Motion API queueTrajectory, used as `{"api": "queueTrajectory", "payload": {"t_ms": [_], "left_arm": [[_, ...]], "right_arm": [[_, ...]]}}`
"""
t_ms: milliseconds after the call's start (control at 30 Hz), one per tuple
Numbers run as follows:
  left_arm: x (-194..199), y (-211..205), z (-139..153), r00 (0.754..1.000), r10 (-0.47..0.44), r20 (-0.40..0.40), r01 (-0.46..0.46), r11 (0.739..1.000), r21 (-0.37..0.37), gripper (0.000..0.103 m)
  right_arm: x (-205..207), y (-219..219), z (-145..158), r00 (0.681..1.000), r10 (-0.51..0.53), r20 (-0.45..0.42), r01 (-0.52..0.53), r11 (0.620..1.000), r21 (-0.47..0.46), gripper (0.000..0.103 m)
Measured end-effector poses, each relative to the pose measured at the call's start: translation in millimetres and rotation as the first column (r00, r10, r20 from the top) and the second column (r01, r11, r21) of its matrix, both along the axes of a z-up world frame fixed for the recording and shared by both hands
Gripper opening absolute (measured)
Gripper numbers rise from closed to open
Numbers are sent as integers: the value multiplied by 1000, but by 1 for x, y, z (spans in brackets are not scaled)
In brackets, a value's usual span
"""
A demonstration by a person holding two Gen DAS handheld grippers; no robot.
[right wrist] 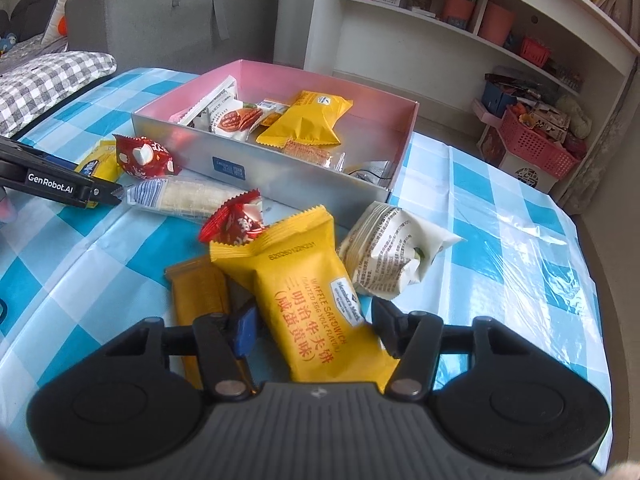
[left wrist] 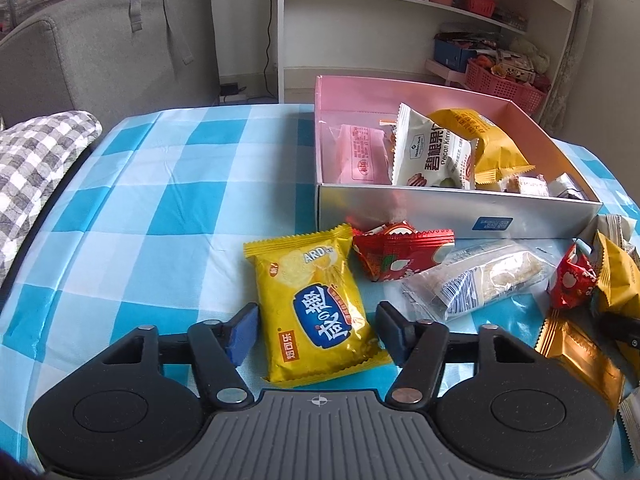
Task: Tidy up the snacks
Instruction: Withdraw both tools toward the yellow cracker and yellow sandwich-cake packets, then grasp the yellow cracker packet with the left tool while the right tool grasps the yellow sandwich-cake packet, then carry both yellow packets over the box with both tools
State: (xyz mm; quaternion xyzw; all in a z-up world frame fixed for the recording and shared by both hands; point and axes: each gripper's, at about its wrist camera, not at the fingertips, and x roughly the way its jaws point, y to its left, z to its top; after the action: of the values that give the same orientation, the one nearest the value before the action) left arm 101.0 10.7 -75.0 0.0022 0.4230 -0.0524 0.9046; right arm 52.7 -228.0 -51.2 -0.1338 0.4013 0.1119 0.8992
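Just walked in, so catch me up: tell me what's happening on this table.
Snacks are being sorted into the pink box. The left gripper straddles a yellow chip packet, and the right gripper straddles a yellow waffle sandwich pack. Both packs still lie on the checked tablecloth; several wrapped snacks remain outside.

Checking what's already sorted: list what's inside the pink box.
The pink box holds a pink packet, a white pecan packet, a yellow waffle packet, an orange cracker pack and small wrapped pieces. Anything beneath those packets is covered.
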Motion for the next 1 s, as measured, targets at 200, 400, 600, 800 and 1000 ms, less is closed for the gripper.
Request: {"api": "queueTrajectory", "payload": {"t_ms": [200,400,600,800,1000], "left_arm": [[2,12,3,1000,18,-12,-18,999,-41,48],[1,17,7,999,27,-26,-28,997,-68,46],[-2,22,15,999,28,-30,-30,996,-84,46],[-4,26,23,999,32,-32,-35,994,-102,46],[-8,29,35,999,29,-15,-31,992,-124,46]], "right_arm": [[1,-2,12,1000,-13,7,12,998,57,37],[2,-1,22,1000,-18,11,17,994,107,36],[2,3,28,999,-25,21,22,992,123,36],[3,4,32,999,-39,28,35,990,138,36],[3,6,38,998,-52,38,45,985,165,36]]}}
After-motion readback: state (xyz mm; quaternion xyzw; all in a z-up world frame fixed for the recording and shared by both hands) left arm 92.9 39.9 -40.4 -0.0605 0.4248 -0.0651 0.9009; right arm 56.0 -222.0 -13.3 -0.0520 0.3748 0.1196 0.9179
